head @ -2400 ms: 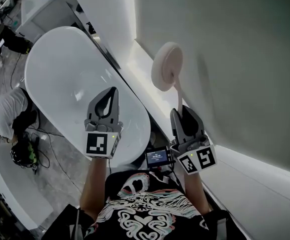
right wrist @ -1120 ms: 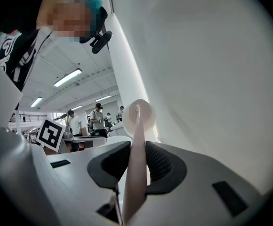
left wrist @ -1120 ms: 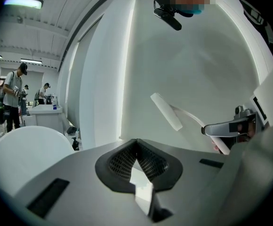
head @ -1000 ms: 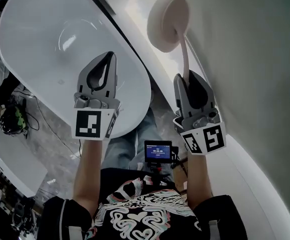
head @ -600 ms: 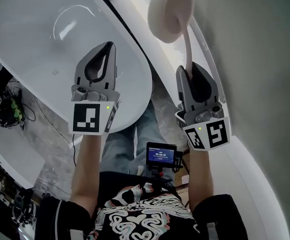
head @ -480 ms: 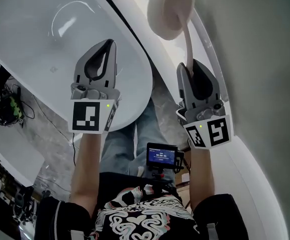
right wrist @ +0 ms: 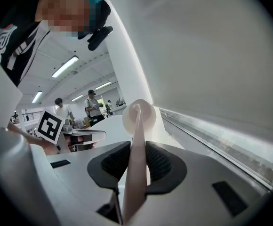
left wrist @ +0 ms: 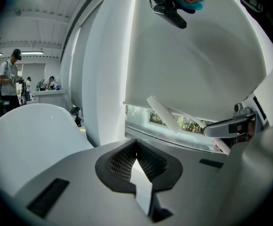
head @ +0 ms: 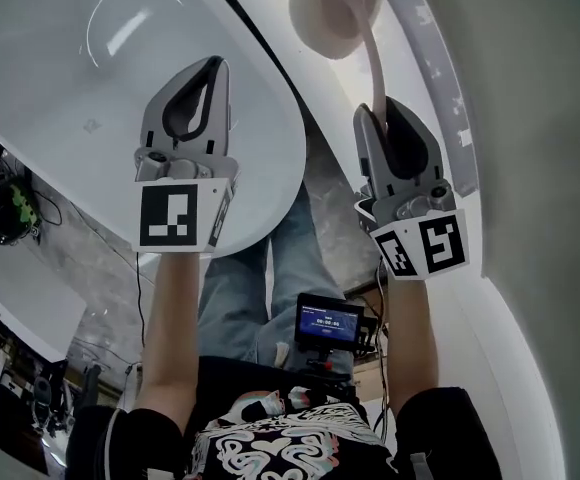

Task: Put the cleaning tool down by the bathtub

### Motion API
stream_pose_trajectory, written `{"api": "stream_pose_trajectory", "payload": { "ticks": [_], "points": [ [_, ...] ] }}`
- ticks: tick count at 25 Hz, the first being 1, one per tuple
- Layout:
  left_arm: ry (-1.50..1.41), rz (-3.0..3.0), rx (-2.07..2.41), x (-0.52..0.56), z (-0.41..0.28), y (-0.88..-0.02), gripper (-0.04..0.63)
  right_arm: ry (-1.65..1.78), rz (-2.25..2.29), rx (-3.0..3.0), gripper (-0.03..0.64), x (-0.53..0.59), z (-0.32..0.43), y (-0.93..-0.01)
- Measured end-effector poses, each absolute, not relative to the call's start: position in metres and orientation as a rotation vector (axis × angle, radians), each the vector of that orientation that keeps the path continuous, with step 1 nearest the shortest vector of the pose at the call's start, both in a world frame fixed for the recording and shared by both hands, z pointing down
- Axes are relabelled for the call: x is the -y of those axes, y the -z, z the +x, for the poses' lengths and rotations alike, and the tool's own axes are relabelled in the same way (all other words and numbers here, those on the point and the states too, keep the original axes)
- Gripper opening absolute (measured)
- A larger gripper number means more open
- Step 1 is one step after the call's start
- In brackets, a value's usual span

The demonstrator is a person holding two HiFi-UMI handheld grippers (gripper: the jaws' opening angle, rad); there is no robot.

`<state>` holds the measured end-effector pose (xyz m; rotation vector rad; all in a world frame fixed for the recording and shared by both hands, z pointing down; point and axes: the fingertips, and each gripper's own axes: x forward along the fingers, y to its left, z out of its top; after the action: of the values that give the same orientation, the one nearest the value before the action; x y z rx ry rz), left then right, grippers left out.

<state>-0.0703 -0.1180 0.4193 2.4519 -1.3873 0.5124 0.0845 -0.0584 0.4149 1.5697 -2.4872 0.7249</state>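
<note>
Cleaning tool [right wrist: 134, 166]: thin pale-pink handle clamped between the pads of the right gripper [head: 380, 111], jaws closed on it; the handle runs straight out from the jaws, in line with them. Nearest the camera in the head view: patterned black shirt, a small lit screen [head: 328, 320] at chest level, and two bare forearms extended forward; jeans [head: 238, 286] show below and between the arms. Left gripper [head: 211, 68]: jaws closed tip to tip, nothing between them; it is positioned over the near end of the bathtub [head: 60, 98], level with the right gripper and well apart from it. Grey marbled floor [head: 325, 193] lies between the bathtub and a white ledge [head: 440, 88] at the foot of the wall [head: 540, 128]; the right gripper is over this strip, beside the ledge. Beyond the right gripper's jaws the handle ends in a round white head [head: 335, 6], located over the gap between bathtub and ledge; contact between the head and any surface cannot be determined. Farthest, in the right gripper view: standing people [right wrist: 93, 108] beyond the bathtub under ceiling lights.
</note>
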Motion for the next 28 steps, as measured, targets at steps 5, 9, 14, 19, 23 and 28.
{"api": "stream_pose_trajectory", "payload": {
  "ticks": [5, 9, 14, 19, 23, 28],
  "points": [
    [-0.503, 2.423, 1.397, 0.124, -0.073, -0.445, 0.015, -0.734, 1.532, 2.462, 0.117, 0.061, 0.086, -0.449],
    [-0.517, 2.417, 1.383, 0.121, -0.072, -0.466, 0.015, -0.740, 1.513, 2.445, 0.117, 0.060, 0.086, -0.472],
    [-0.526, 2.398, 1.377, 0.118, -0.068, -0.487, 0.015, -0.758, 1.496, 2.413, 0.117, 0.057, 0.091, -0.499],
    [-0.541, 2.385, 1.364, 0.120, -0.069, -0.507, 0.015, -0.746, 1.477, 2.378, 0.117, 0.055, 0.089, -0.519],
    [-0.571, 2.373, 1.361, 0.121, -0.066, -0.525, 0.015, -0.731, 1.442, 2.370, 0.117, 0.055, 0.090, -0.536],
    [-0.600, 2.400, 1.322, 0.122, -0.057, -0.541, 0.015, -0.697, 1.418, 2.338, 0.117, 0.054, 0.092, -0.561]
  ]
}}
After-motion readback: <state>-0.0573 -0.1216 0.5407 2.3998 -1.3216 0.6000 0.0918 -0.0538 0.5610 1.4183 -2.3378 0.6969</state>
